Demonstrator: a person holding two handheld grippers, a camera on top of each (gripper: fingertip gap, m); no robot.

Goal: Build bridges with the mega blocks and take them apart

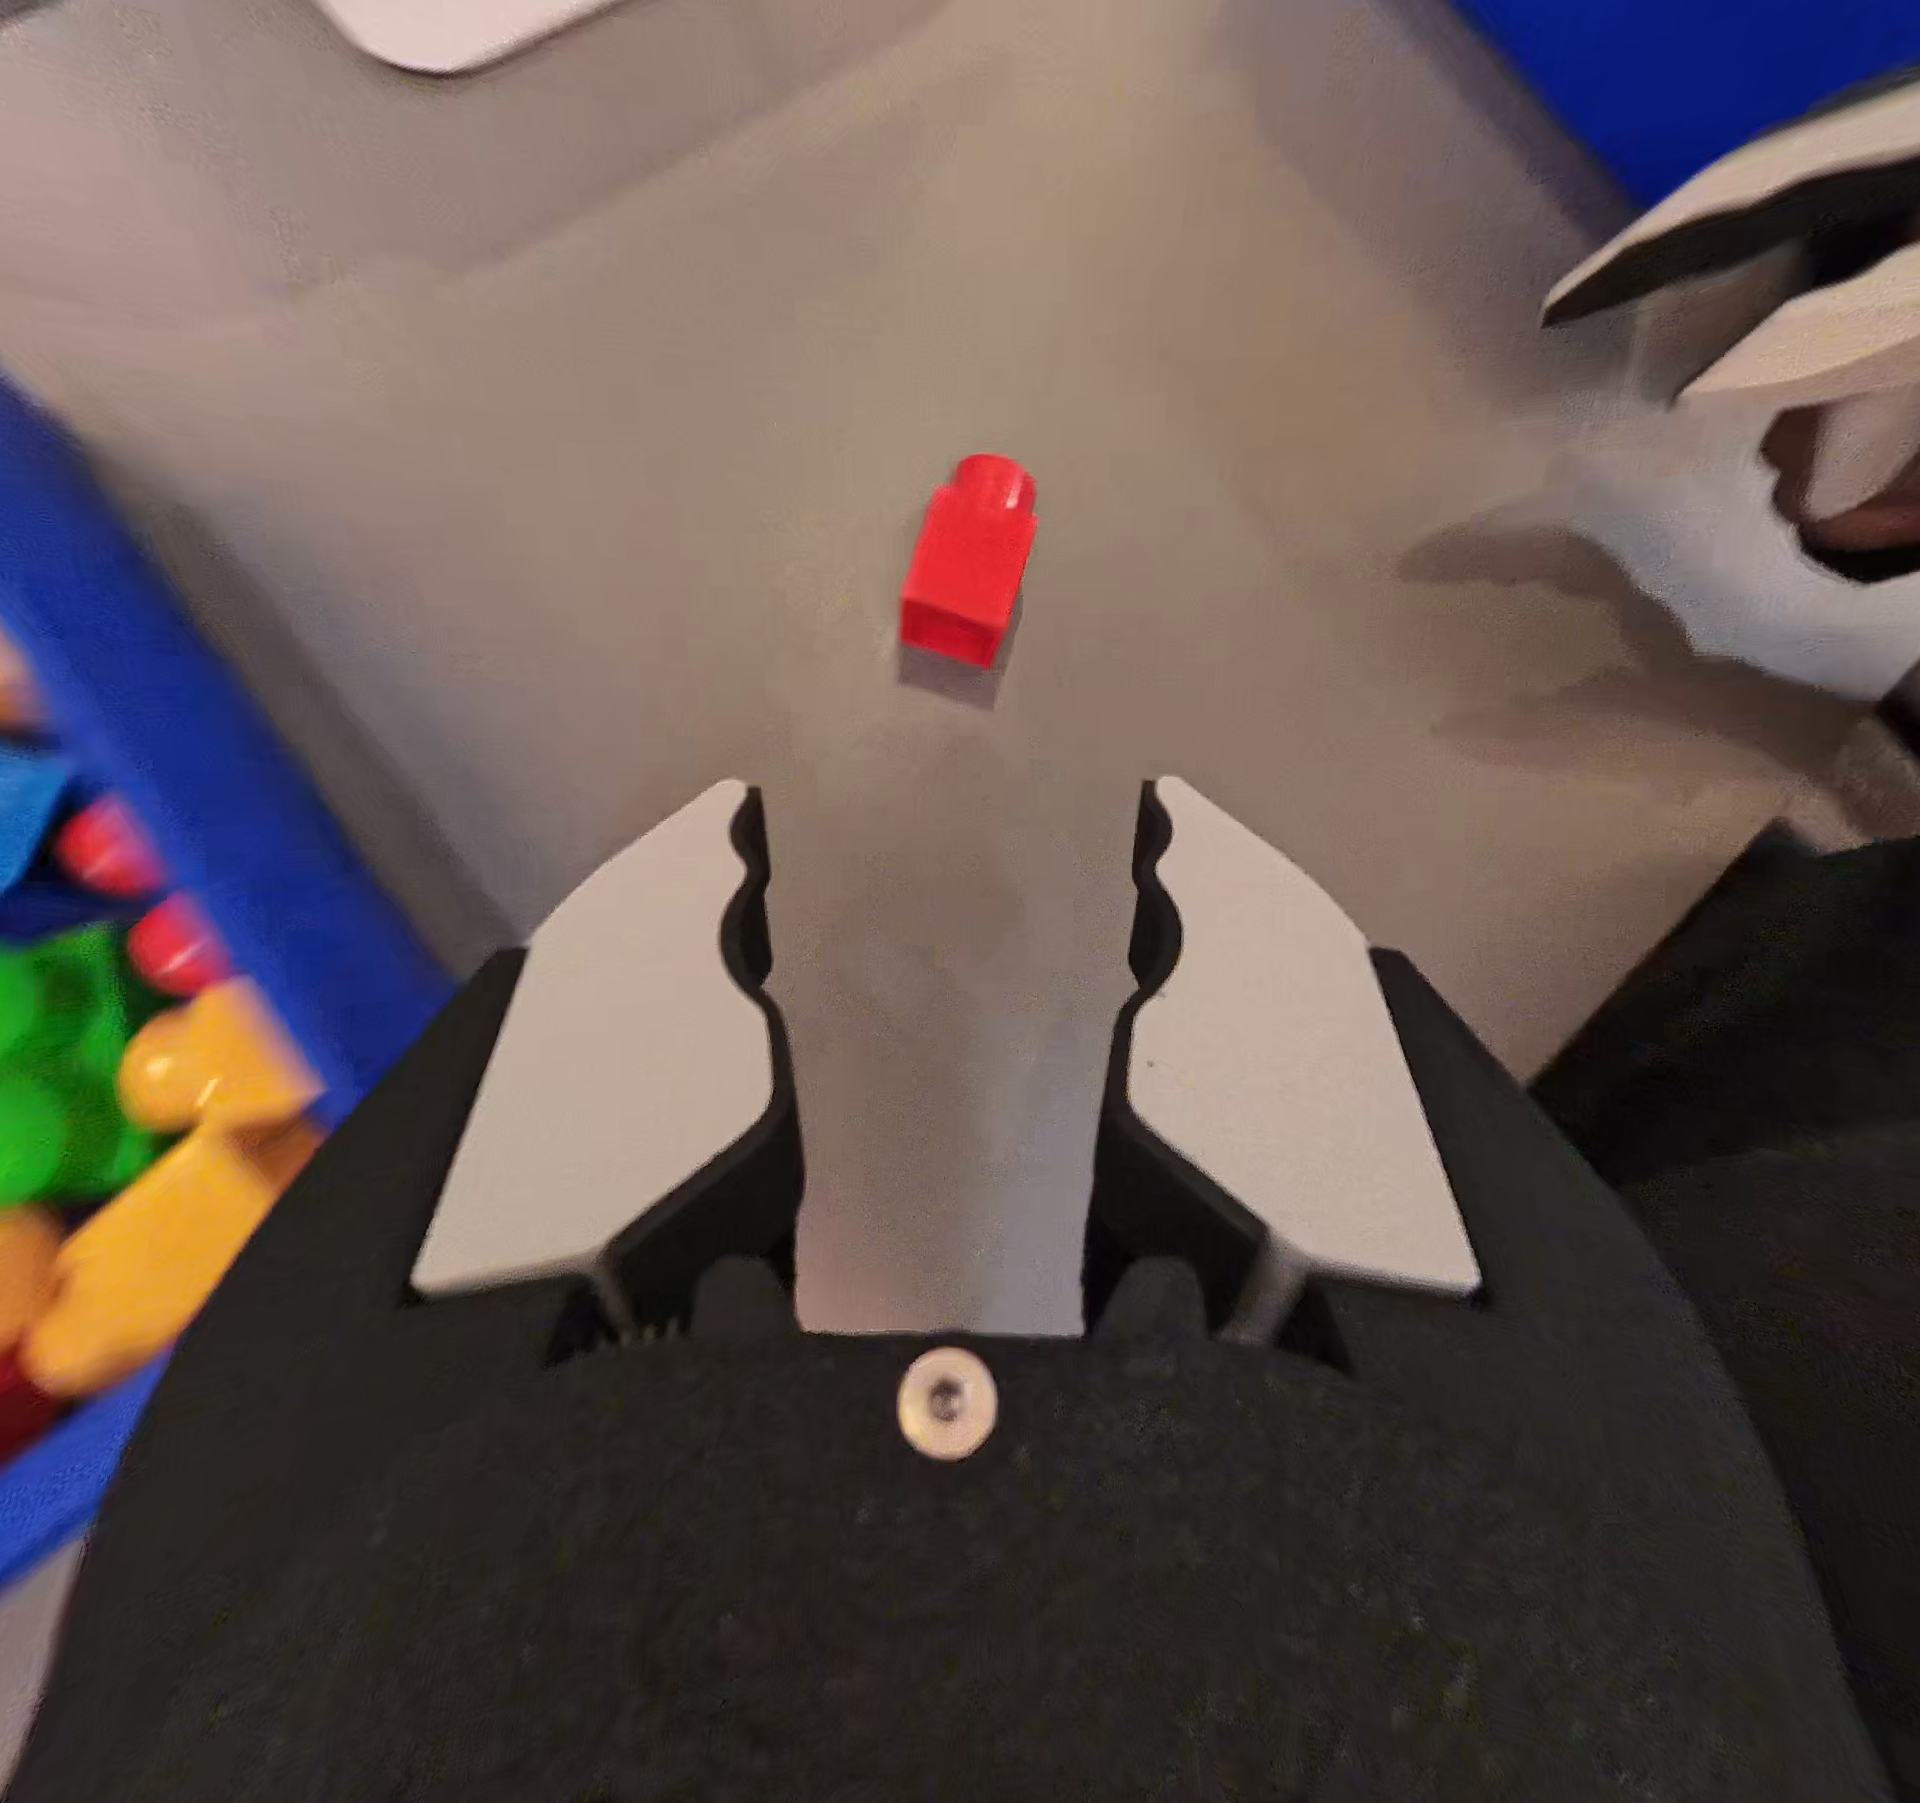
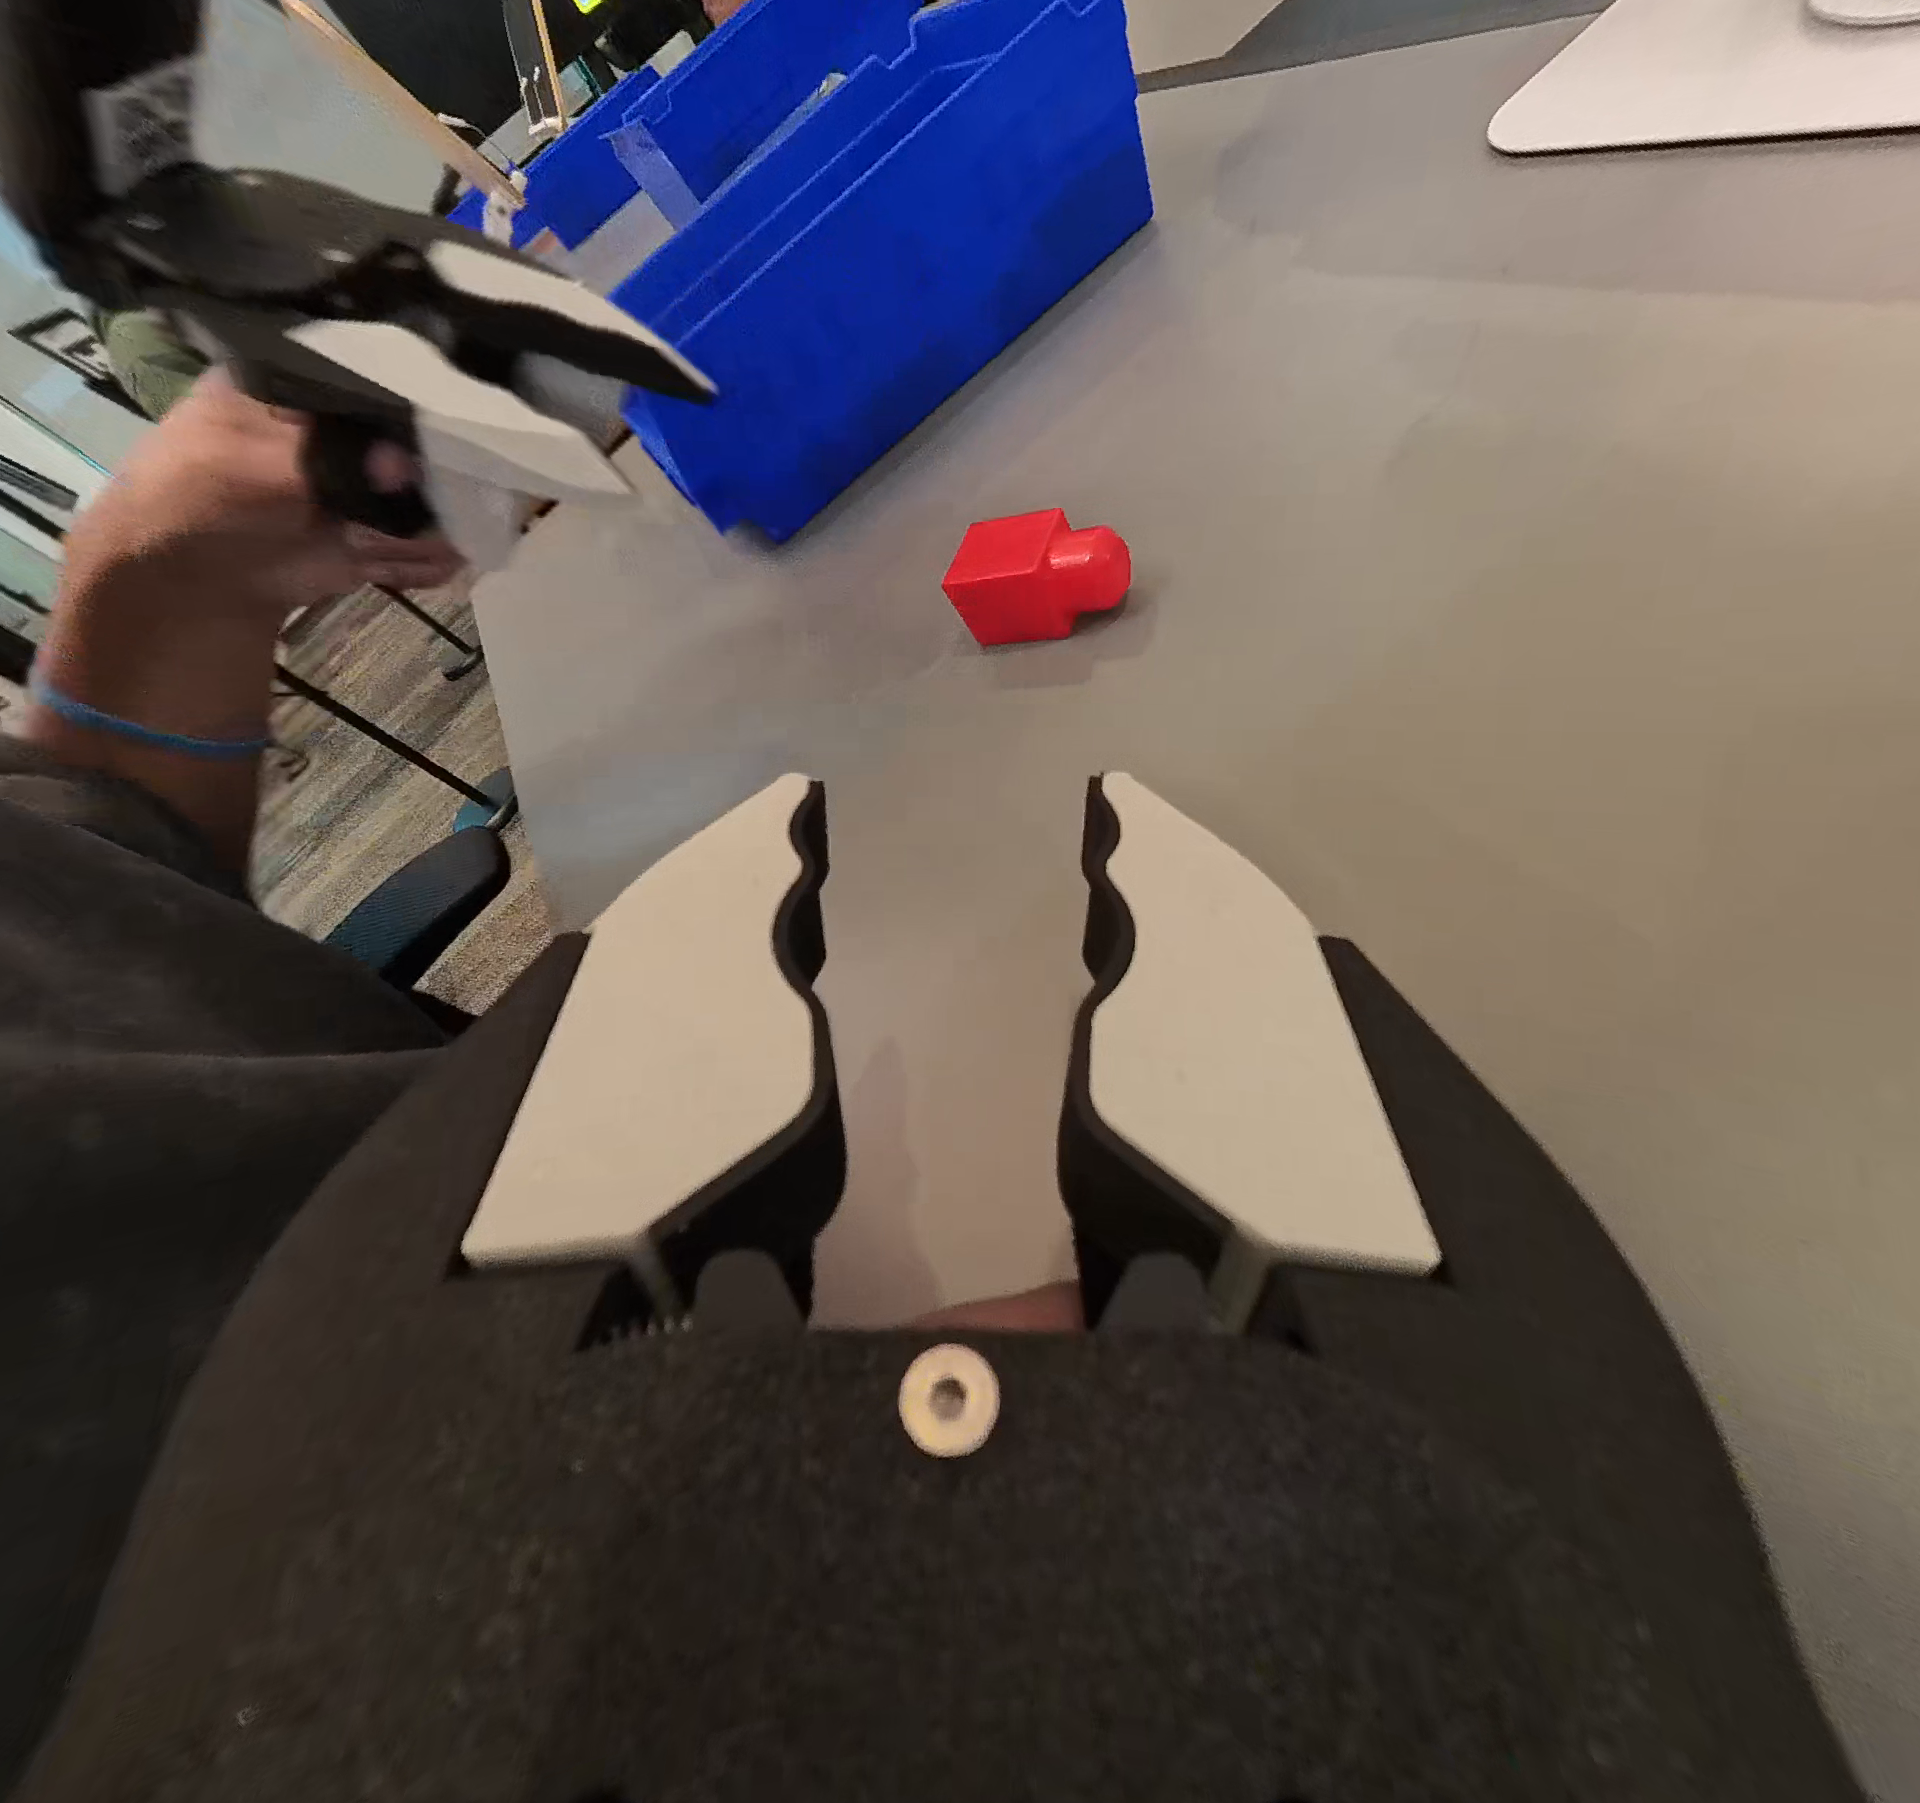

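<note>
A single-stud red block (image 1: pixel 966 564) lies on its side on the grey table (image 1: pixel 727 403), its stud pointing away from my left gripper. My left gripper (image 1: pixel 948 792) is open and empty, a short way in front of the block. In the right wrist view the same red block (image 2: pixel 1029 574) lies ahead with its stud to the right. My right gripper (image 2: pixel 954 787) is open and empty, short of the block. The right gripper also shows at the right edge of the left wrist view (image 1: pixel 1621 351), and the left gripper shows at the upper left of the right wrist view (image 2: pixel 655 423).
A blue bin (image 1: pixel 208 714) with red, green, yellow and blue blocks (image 1: pixel 156 1078) sits at the left; in the right wrist view the blue bin (image 2: pixel 894 299) stands behind the red block. A white flat base (image 2: pixel 1714 60) lies at the far right. The table edge (image 2: pixel 499 714) drops off left.
</note>
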